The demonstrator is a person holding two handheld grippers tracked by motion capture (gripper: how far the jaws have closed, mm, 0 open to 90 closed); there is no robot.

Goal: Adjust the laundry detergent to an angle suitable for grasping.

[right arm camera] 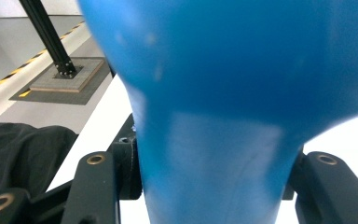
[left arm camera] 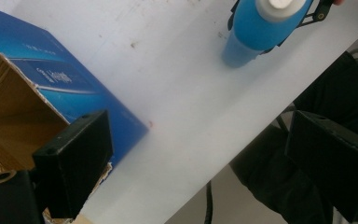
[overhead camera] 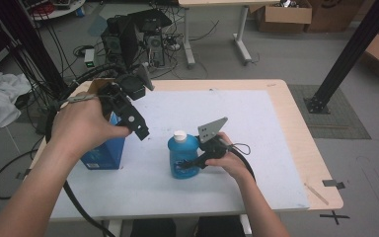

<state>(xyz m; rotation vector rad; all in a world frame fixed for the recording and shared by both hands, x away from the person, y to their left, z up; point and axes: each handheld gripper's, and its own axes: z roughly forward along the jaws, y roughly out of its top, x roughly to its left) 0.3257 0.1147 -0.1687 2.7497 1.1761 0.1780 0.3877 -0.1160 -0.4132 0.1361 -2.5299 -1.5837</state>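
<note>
A blue bottle [overhead camera: 181,158] with a white cap stands upright on the white mat [overhead camera: 261,128] near the table's front. My right gripper [overhead camera: 197,160] comes at it from the right and is shut on its body. In the right gripper view both black jaws press the sides of the bottle [right arm camera: 214,116]. A blue carton [overhead camera: 103,154] with its top torn open stands at the left. My left gripper [overhead camera: 139,129] hovers over the carton's right side, open with nothing between its jaws. The left gripper view looks down past the carton [left arm camera: 60,79] to the bottle [left arm camera: 261,28].
The wooden table edge [overhead camera: 321,168] frames the mat. On the floor behind the table stand computer towers [overhead camera: 128,39] amid cables. A black frame post [overhead camera: 348,54] rises at the right, cardboard boxes [overhead camera: 284,15] lie beyond, and a white cloth [overhead camera: 0,101] lies at the left.
</note>
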